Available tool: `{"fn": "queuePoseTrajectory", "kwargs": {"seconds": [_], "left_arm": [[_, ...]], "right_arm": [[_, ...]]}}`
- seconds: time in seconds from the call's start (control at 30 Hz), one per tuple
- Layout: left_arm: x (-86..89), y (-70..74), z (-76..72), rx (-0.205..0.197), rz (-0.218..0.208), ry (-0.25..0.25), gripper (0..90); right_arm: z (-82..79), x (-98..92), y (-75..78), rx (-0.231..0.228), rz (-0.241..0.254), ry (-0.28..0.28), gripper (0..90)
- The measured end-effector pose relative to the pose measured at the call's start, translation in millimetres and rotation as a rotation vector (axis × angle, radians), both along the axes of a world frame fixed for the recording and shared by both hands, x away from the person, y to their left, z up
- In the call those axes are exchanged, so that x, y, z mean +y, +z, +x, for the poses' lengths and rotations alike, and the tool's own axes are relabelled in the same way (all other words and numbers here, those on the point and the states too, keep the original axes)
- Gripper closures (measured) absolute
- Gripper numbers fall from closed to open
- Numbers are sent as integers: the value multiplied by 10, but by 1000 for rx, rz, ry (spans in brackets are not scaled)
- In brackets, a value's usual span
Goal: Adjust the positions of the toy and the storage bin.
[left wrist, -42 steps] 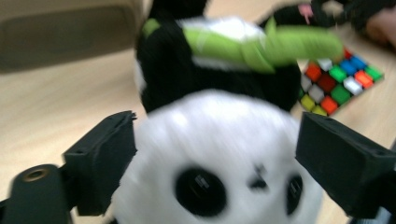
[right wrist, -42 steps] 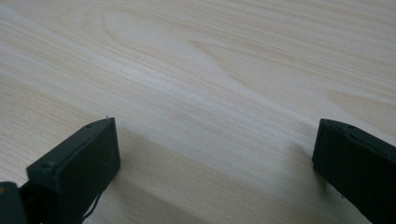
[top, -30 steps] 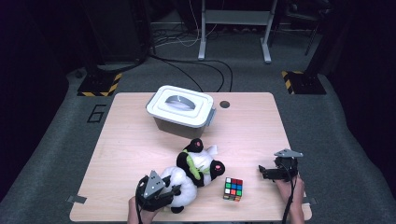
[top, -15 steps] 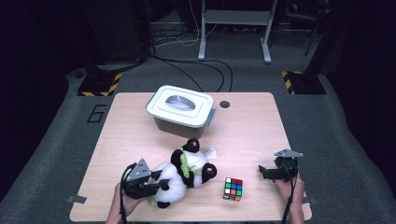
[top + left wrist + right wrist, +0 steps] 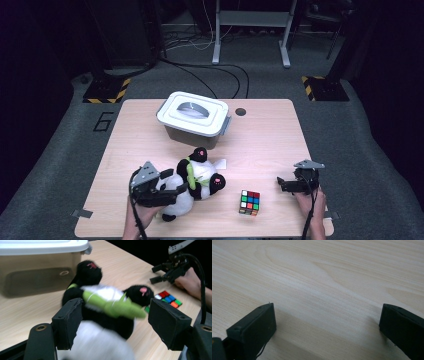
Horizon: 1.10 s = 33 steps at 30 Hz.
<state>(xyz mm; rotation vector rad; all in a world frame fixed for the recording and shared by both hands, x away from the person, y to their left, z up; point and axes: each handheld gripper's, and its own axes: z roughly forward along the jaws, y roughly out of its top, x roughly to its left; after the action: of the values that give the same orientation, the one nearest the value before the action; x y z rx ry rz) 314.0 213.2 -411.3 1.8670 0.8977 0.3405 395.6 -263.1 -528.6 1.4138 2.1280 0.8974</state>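
Note:
A black and white plush panda (image 5: pixel 200 175) with a green strip across it lies on the wooden table (image 5: pixel 125 140), near the front left. My left gripper (image 5: pixel 175 192) reaches in from the panda's left. Its jaws have just been opening and now stand wide. In the left gripper view the panda (image 5: pixel 105 300) lies between the jaws of my left gripper (image 5: pixel 116 312), and the right pad (image 5: pixel 167 322) stands apart from it. My right gripper (image 5: pixel 281 184) rests open at the front right, over bare wood in the right gripper view (image 5: pixel 328 312).
A grey plastic box with a white lid (image 5: pixel 192 117) stands behind the panda, close to it (image 5: pixel 37 267). A colour cube (image 5: pixel 250 201) sits between the two grippers (image 5: pixel 170 298). A small dark hole (image 5: pixel 240 111) marks the table at the back.
The left gripper moved left and rose a little, pulling the panda slightly left. Its jaws went from closed on the plush to wide apart. The right gripper stayed put.

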Motion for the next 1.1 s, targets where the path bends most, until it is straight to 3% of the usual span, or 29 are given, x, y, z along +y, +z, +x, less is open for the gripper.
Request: {"fn": "queuePoseTrajectory", "kwargs": {"seconds": [0.13, 0.23, 0.27, 0.33, 0.37, 0.53, 0.57, 0.67, 0.7, 0.77, 0.93, 1.03, 1.07, 1.1], "left_arm": [[-195, -50, 90, 39, -13, 27, 249], [-288, -144, 121, 53, 24, 61, 301], [-314, -221, 112, 56, 52, 72, 415], [-324, -255, 90, 46, 75, 89, 540], [-326, -286, 69, 29, 107, 96, 580], [-276, -339, 13, -6, 133, 64, 700], [-276, -339, 13, -6, 133, 64, 708], [-227, -295, 23, 1, 159, -3, 717], [-178, -255, 36, 6, 189, -28, 727], [-133, -226, 45, 13, 195, -38, 729], [149, -151, 21, 60, 179, -88, 729], [170, -175, -42, 79, 185, -106, 723], [154, -181, -63, 88, 155, -87, 676], [154, -181, -63, 88, 155, -87, 619]], "right_arm": [[0, 0, 0, 0, 0, 0, 1], [0, 0, 0, 0, 0, 0, 1], [1, -1, 0, -1, -1, -1, 2], [1, -1, 0, 0, -1, -1, 2], [3, -5, -2, -3, -4, 3, 2], [1, -1, 0, 0, -1, 0, 2], [1, -1, 0, 0, -1, 0, 2], [-1, 0, 0, 0, 0, 0, 2], [-1, 0, 0, 0, 0, 0, 2], [-1, 0, 0, 0, 0, -1, 2], [-2, 0, 1, -1, -1, 0, 3], [3, -6, -2, -5, -6, 2, 3], [3, -6, -2, -6, -6, 2, 3], [3, -6, -2, -6, -6, 2, 3]]}}
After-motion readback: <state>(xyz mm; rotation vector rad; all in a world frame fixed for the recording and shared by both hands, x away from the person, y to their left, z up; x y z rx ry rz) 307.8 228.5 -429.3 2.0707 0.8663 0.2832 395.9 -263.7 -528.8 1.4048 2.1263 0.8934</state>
